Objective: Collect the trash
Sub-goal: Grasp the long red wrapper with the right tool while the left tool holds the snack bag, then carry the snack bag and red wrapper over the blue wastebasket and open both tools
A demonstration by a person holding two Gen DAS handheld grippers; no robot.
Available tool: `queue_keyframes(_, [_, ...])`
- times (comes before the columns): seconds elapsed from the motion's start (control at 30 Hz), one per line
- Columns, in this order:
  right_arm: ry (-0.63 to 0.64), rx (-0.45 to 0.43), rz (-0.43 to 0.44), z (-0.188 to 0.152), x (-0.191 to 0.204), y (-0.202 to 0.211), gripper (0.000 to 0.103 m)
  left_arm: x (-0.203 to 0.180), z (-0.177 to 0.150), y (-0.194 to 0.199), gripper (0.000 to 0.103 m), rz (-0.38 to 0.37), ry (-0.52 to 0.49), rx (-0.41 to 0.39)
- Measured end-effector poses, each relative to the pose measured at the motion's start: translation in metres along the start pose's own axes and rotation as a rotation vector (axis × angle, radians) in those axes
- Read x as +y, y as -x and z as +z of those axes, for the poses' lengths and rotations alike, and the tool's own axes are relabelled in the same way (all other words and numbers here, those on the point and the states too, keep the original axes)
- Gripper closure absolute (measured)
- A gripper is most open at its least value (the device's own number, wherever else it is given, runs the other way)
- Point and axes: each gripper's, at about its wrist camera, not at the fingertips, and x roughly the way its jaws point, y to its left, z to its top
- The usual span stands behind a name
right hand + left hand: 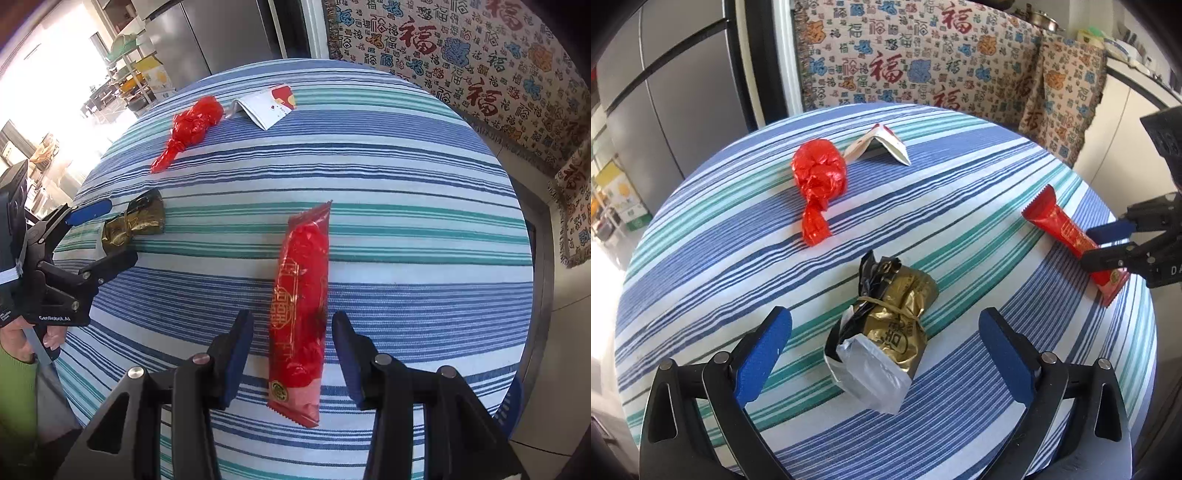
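Red wrapper (301, 314) lay lengthwise between right gripper (293, 354) pads, jaws parted, not touching. Left gripper (884, 354), wide open, straddled gold packet (886, 332) well left of wrapper.

"GenRobot.AI" is printed on the left hand-held gripper (107, 236); "福" covers the hanging cloth (923, 62).

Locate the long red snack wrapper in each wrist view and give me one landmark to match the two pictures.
Left wrist view: the long red snack wrapper lies at the right edge of the table, between the right gripper's open fingers.
Right wrist view: the same wrapper lies lengthwise at lower centre, between that gripper's fingers.
Shared landmark: the crumpled red plastic bag, beside a folded white card.
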Motion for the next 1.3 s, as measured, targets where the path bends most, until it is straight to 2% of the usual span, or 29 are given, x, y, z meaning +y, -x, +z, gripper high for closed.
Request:
queue_keyframes(0.03, [0.003, -0.001, -0.028, 0.002, -0.001, -0.003, 0.058, -0.003, 0.0, -0.001, 0.01, 0.002, -0.015, -0.001])
queue_keyframes(0.07, [-0.005, -0.005, -0.047, 0.005, -0.002, -0.006, 0.063, -0.006, 0.001, -0.001, 0.013, 0.005, -0.03, 0.001])
queue_keyframes(0.1, [-0.023, -0.01, -0.04, 0.005, -0.005, -0.006, 0.075, -0.008, 0.001, -0.002, 0.026, 0.01, -0.043, 0.003])
queue_keyframes(0.13, [-0.042, -0.022, -0.026, 0.004, -0.009, -0.004, 0.088, -0.009, 0.001, -0.003, 0.049, 0.015, -0.052, 0.008])
queue_keyframes(0.17, [-0.056, -0.036, -0.015, 0.001, -0.012, 0.0, 0.089, -0.01, 0.001, -0.004, 0.061, 0.015, -0.06, 0.017])
queue_keyframes(0.33, [-0.107, -0.106, 0.015, -0.02, -0.027, 0.021, 0.09, -0.007, 0.0, 0.003, 0.061, -0.025, 0.005, -0.005])
queue_keyframes(0.4, [-0.123, -0.123, 0.021, -0.028, -0.035, 0.028, 0.09, -0.009, 0.001, 0.008, 0.061, -0.063, 0.05, -0.005])
queue_keyframes(0.53, [-0.193, -0.154, 0.028, -0.053, -0.065, 0.043, 0.09, -0.034, 0.004, 0.014, 0.061, -0.118, 0.072, 0.001])
queue_keyframes(0.77, [-0.362, -0.213, -0.054, -0.105, -0.143, 0.079, 0.09, -0.119, 0.028, 0.022, 0.061, -0.23, 0.024, -0.019])
queue_keyframes(0.97, [-0.445, -0.222, -0.259, -0.147, -0.199, 0.102, 0.09, -0.207, 0.057, 0.018, 0.061, -0.34, -0.028, -0.022])
queue_keyframes(1.03, [-0.487, -0.229, -0.302, -0.163, -0.217, 0.106, 0.09, -0.236, 0.065, 0.017, 0.061, -0.377, -0.047, -0.018])
queue_keyframes(1.13, [-0.553, -0.233, -0.317, -0.188, -0.243, 0.107, 0.09, -0.276, 0.071, 0.011, 0.061, -0.424, -0.063, -0.001])
queue_keyframes(1.2, [-0.597, -0.24, -0.293, -0.2, -0.26, 0.107, 0.09, -0.3, 0.072, 0.004, 0.061, -0.448, -0.067, 0.016])
queue_keyframes(1.3, [-0.619, -0.244, -0.293, -0.211, -0.275, 0.11, 0.09, -0.334, 0.068, -0.008, 0.061, -0.468, -0.079, 0.045])
